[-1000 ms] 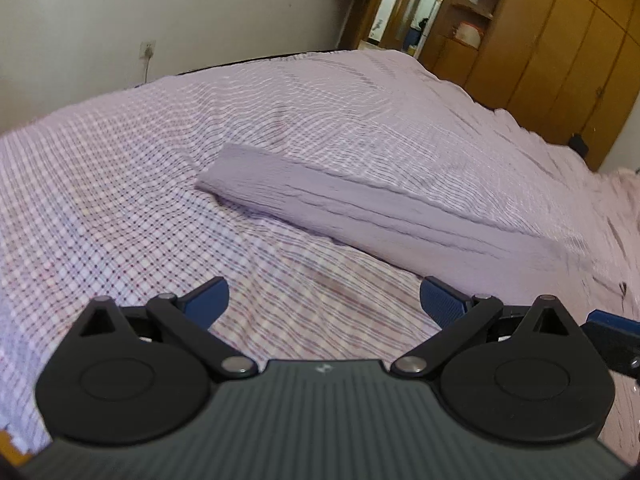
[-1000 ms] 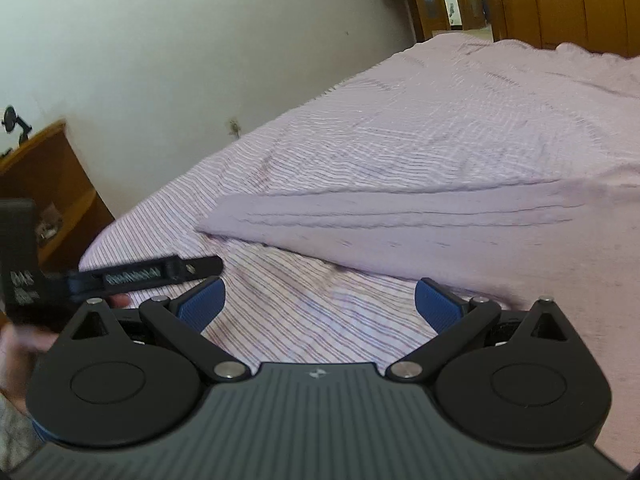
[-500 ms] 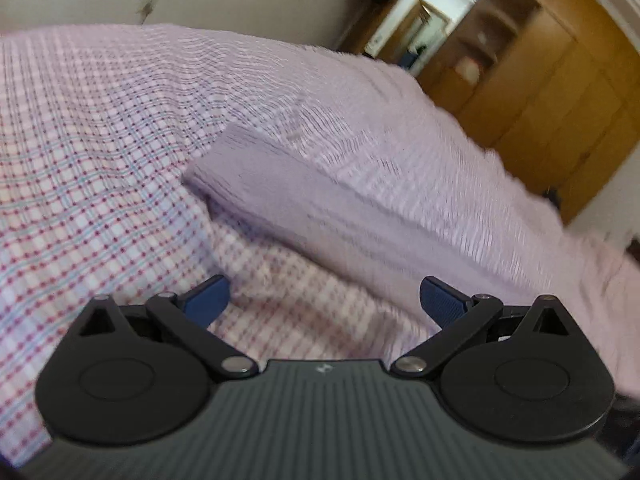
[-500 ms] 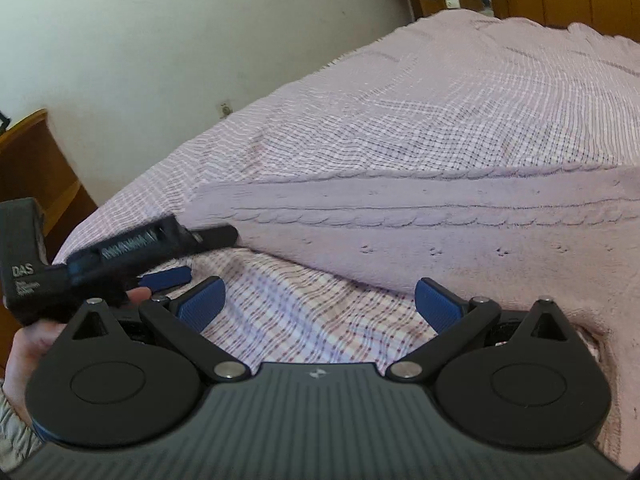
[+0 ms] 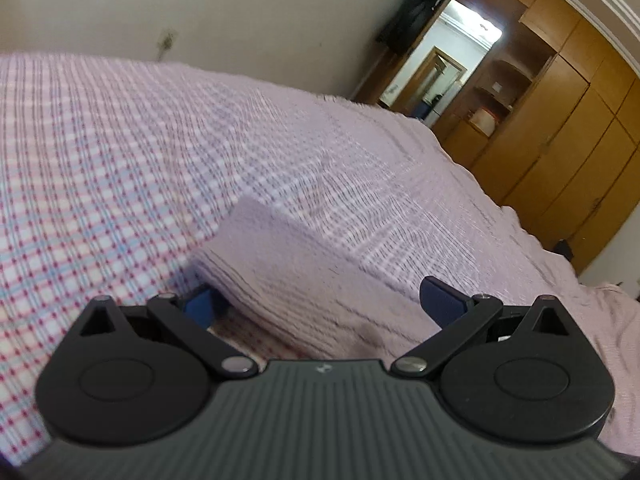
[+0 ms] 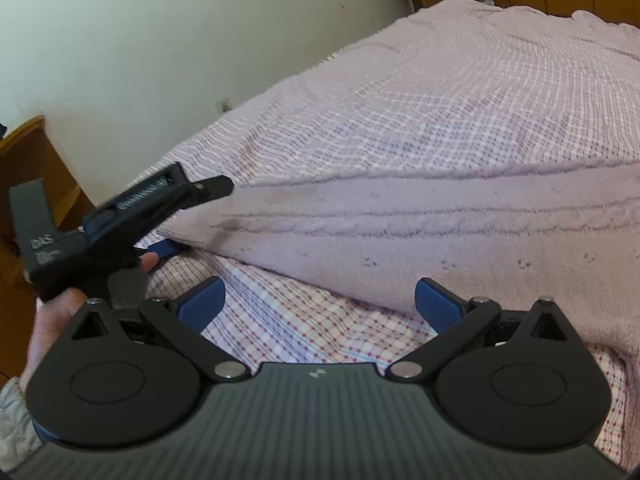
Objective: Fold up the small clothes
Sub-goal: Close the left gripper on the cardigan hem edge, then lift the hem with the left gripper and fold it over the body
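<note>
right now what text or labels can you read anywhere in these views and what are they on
"DAS": pale letters on the black body of the left hand-held gripper, seen from the right wrist view.
Smaller print just below "DAS" on that same body: too small and blurred to read.
A small pale emblem on each hand-held gripper's grey housing: a mark, not readable text.
Nothing readable on the knit garment or checked bedspread.

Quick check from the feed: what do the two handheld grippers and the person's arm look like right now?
Both grippers, left and right, share a ribbed dark grey body, black round pivot discs, black linkage bars with silver pins, and blue finger pads. The left gripper's handle carries white lettering. A light grey sleeve shows.
</note>
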Demonstrator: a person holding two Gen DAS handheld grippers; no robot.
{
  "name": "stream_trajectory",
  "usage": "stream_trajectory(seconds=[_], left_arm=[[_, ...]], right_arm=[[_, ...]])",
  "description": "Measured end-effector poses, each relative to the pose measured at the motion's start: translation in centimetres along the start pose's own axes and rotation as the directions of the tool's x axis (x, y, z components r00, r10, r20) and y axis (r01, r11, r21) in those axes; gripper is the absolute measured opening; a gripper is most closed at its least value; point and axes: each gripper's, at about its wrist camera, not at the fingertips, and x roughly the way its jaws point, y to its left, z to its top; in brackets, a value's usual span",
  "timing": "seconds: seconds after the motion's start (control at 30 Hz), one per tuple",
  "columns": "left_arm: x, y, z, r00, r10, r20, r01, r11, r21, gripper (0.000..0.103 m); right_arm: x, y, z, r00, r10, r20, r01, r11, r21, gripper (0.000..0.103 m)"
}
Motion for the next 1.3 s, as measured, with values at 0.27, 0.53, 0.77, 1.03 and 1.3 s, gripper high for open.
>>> stream_trajectory(seconds=[0.27, 0.53, 0.77, 1.03, 1.3], left_arm=[[-0.3, -0.2, 1.2, 0.994, 0.096, 0.051, -0.096, 0.995, 0.007, 0.072], [-2.6, -0.9, 1.2, 0.986, 0.151, 0.068, -0.156, 0.985, 0.069, 0.013], [-2.9, -3.5, 1.1, 0.991, 0.111, 0.068, -0.119, 0.983, 0.137, 0.011], [-3.7, -7.7, 0.9, 0.998, 0.026, 0.053, -0.035, 0.980, 0.195, 0.011], [-4.7, -11.3, 0.6, 0.998, -0.048, 0.042, 0.036, 0.966, 0.255, 0.011]], right_arm=[[0.8, -0.4, -0.4, 1.000, -0.019, -0.008, 0.019, 1.000, -0.016, 0.103], [1.1, -0.6, -0.7, 1.000, -0.023, -0.006, 0.023, 1.000, -0.007, 0.103], [0.9, -0.5, -0.3, 0.999, -0.038, 0.012, 0.039, 0.999, -0.017, 0.103], [-0.5, -0.8, 0.1, 0.999, -0.038, 0.029, 0.038, 0.999, -0.010, 0.103], [-3.6, -2.4, 0.8, 0.997, -0.053, 0.064, 0.052, 0.998, 0.020, 0.103]])
